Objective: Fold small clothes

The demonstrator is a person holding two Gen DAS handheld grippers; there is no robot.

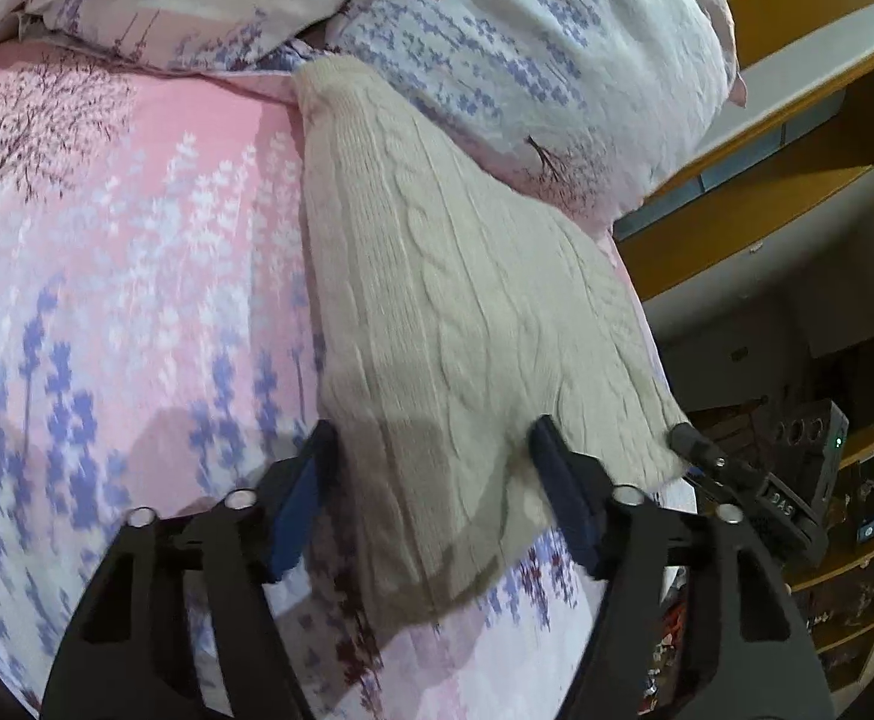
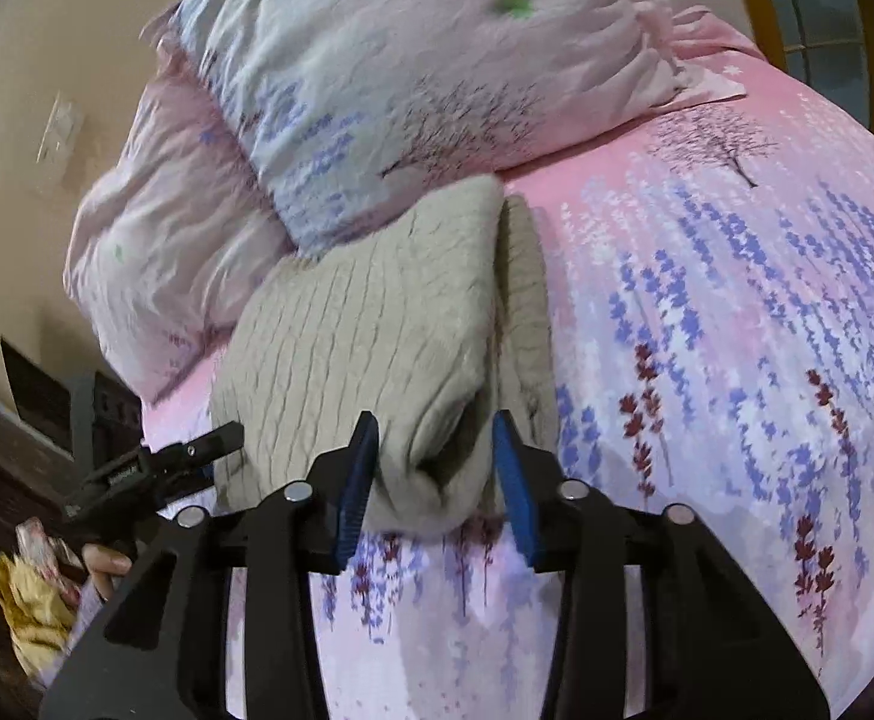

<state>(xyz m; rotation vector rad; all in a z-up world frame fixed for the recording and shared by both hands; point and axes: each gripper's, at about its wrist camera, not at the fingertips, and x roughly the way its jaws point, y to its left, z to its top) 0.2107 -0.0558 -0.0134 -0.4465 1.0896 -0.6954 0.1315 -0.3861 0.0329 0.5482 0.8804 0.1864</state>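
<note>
**On the bed, a knit folded lengthwise, both tools at its near end**

On the pink floral bed sheet [image 1: 107, 300], the beige cable-knit garment [image 1: 437, 300] lies as a long strip. Its long axis runs away from both cameras toward the pillows [image 1: 526, 60], where its far end touches the nearer pillow.

Seen from the left wrist, the left tool [image 1: 431, 450] is spread wide, its 2 blue-padded fingers [image 1: 293, 516] straddling the near end of the knit. They grip nothing. The cloth passes between them and its near edge lies under the tool.

Seen from the right wrist, the right tool [image 2: 434, 468] has its pads on either side of a rolled, doubled-over edge of the garment [image 2: 377, 330]. The cloth fills the gap and bulges between the pads, so it looks pinched, though the jaws are only partly drawn in and the firmness of the hold cannot be judged. A second layer of knit lies flat just beside this fold, on its right.

The left tool also shows at the left of the right wrist view [image 2: 221, 438], close to the garment's near left corner. So both tools sit at the same short end, with the whole length of the cloth ahead of them.

My judgement: the next fold would carry this near end forward along that axis toward the pillows. The right tool holds cloth, so the left would need to close first.
</note>
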